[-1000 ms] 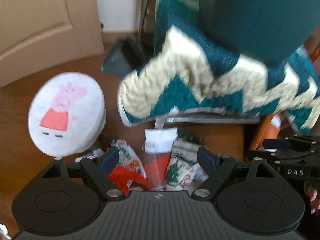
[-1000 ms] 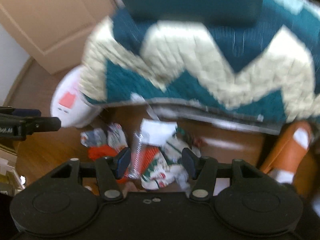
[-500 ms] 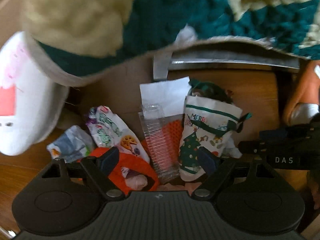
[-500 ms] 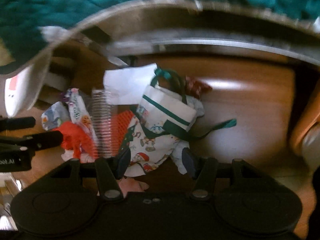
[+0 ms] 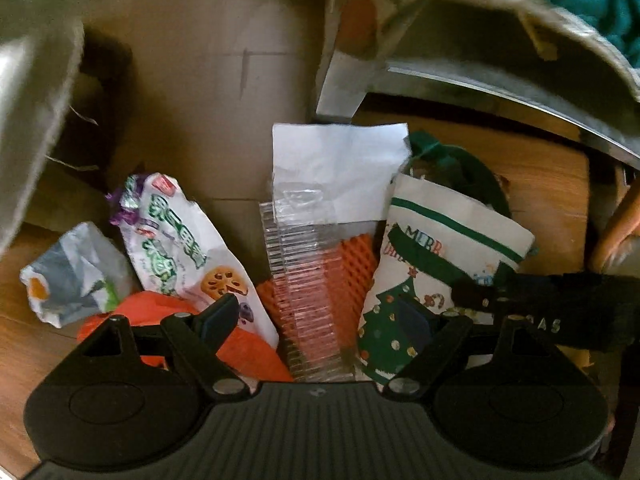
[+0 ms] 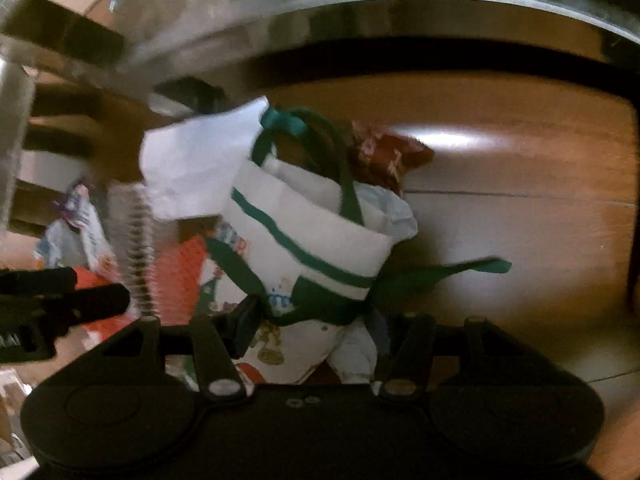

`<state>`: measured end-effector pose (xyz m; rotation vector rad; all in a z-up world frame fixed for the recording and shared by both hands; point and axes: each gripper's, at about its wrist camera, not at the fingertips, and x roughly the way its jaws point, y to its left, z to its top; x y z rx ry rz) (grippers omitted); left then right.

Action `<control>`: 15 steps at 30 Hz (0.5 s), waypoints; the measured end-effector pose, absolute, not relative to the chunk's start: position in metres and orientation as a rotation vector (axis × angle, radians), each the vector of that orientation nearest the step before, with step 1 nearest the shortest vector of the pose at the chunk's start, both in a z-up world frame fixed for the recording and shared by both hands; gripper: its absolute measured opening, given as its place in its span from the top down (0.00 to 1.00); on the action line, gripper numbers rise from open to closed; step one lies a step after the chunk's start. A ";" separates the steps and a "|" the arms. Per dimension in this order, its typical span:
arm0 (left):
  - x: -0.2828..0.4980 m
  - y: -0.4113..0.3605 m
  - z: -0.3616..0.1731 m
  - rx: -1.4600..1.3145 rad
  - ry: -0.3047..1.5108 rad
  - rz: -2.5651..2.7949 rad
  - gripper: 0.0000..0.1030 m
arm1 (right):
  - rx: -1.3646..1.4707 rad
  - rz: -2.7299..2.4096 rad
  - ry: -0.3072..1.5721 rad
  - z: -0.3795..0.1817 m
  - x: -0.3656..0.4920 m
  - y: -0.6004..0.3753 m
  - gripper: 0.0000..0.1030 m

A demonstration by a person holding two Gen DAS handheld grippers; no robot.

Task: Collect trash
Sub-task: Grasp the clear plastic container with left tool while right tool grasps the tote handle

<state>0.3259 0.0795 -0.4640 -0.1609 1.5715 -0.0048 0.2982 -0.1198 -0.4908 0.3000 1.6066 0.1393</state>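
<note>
A pile of trash lies on the wooden floor under a bed edge. In the left wrist view I see a clear ribbed plastic tray [image 5: 306, 280] over orange mesh [image 5: 352, 264], a white paper [image 5: 340, 164], a white-green snack wrapper [image 5: 180, 240], a crumpled grey-white wrapper [image 5: 68, 276], an orange bag [image 5: 168, 312] and a Christmas tote bag [image 5: 432, 264]. My left gripper [image 5: 320, 320] is open, low over the tray. My right gripper [image 6: 316, 324] is open around the tote bag's [image 6: 304, 232] lower part. A red wrapper [image 6: 384, 156] lies behind the bag.
A metal bed frame rail [image 5: 500, 88] and leg [image 5: 340, 84] stand just behind the pile, with a blanket hem [image 5: 560, 8] hanging above. A cardboard sheet [image 5: 208, 80] lies at the back left. Bare wood floor [image 6: 520, 208] extends right of the bag.
Both grippers have moved down and forward, closer to the trash pile under the bed edge. The blanket and the round stool have slid out of view. Both stay open.
</note>
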 end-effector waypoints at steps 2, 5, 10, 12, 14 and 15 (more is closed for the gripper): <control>0.328 0.082 -0.473 -0.184 1.582 0.001 0.18 | 0.281 0.129 1.614 -0.498 0.298 -0.119 0.43; 0.330 0.085 -0.485 -0.217 1.594 -0.001 0.18 | 0.250 0.128 1.635 -0.509 0.299 -0.117 0.43; 0.334 0.090 -0.505 -0.267 1.626 0.014 0.40 | 0.215 0.138 1.640 -0.517 0.300 -0.109 0.42; 0.335 0.091 -0.510 -0.266 1.627 0.017 0.46 | 0.194 0.136 1.636 -0.517 0.300 -0.106 0.44; 0.336 0.090 -0.514 -0.271 1.640 0.017 0.63 | 0.191 0.122 1.634 -0.516 0.299 -0.105 0.45; 0.336 0.090 -0.516 -0.278 1.649 0.017 0.62 | 0.193 0.117 1.634 -0.516 0.299 -0.105 0.46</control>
